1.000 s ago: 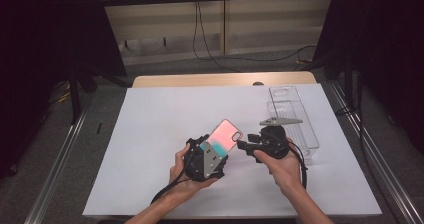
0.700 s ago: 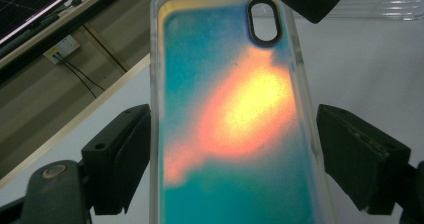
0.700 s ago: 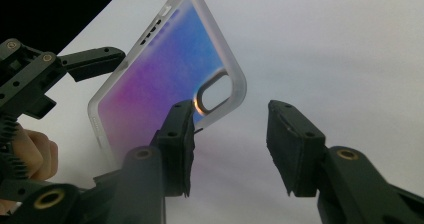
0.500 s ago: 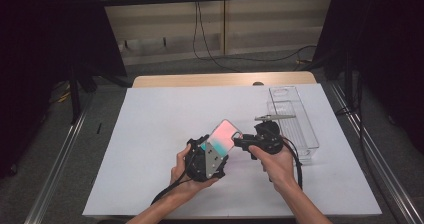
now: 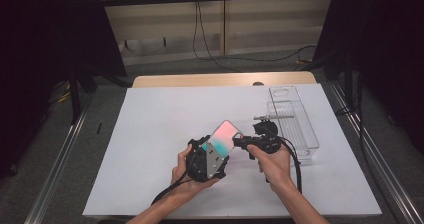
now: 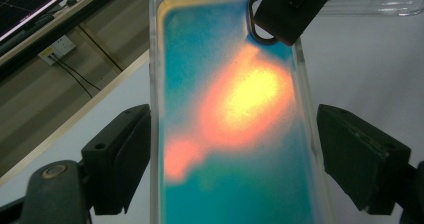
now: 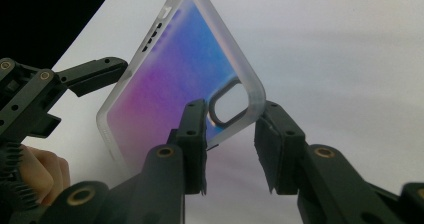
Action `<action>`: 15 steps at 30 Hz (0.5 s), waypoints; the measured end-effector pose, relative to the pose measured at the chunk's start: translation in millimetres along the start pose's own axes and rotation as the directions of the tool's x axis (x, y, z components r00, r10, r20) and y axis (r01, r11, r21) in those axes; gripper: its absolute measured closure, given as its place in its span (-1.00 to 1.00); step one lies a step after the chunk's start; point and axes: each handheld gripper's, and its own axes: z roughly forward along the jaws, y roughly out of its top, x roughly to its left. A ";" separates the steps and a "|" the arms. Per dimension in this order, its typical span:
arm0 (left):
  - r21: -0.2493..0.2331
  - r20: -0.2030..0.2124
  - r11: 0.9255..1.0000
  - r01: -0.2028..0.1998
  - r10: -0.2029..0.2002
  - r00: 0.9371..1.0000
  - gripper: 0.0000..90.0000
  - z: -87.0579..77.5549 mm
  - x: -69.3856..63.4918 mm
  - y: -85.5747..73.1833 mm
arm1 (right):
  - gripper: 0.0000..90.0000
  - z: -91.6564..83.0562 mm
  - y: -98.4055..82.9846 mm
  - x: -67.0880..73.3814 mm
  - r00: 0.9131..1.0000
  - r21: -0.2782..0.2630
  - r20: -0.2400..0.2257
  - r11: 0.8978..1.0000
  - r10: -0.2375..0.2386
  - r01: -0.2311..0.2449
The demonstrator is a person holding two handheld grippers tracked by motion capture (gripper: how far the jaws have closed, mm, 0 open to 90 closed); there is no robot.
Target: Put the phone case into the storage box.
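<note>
My left gripper is low in the middle of the white table. Its jaws stand wide, one on each long side of the phone case, and they hold it up off the table. In the left gripper view one jaw sits right on the case's edge. The other looks a tiny bit off, so I can't be sure how hard the squeeze is.

The case is see-through at the rim and blue, pink and orange in the middle. Its long way runs away from my left gripper, up and to the right, and it is tipped, not flat. The far end, with the camera hole, points at my right gripper.

That gripper is the one nearer to this end. Its jaws have just been closing, and the corner by the camera hole is now between them. One jaw is at the flat face. The other is at the rim, with some space left, so I think it does not pinch yet. To grab, I just need to close more on this corner.

Far right, a clear tray lies well apart from the case. I can't tell what the small thing on it is. The near end of the case hides behind my left gripper.
</note>
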 end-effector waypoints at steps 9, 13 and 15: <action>0.006 0.005 1.000 0.005 -0.005 1.000 -0.62 1.3 0.3 -1.1 | 0.53 1.7 -0.7 0.0 1.000 -0.001 -0.008 1.000 0.024 -0.024; 0.003 0.002 1.000 0.001 -0.001 1.000 -0.62 2.5 -0.7 -1.2 | 0.56 2.4 -2.4 0.3 0.999 -0.013 0.006 0.999 0.045 -0.045; -0.001 -0.002 1.000 0.000 0.000 1.000 -0.62 2.7 -0.6 -1.0 | 0.59 2.1 -2.6 -1.4 0.998 -0.020 -0.002 0.997 0.068 -0.068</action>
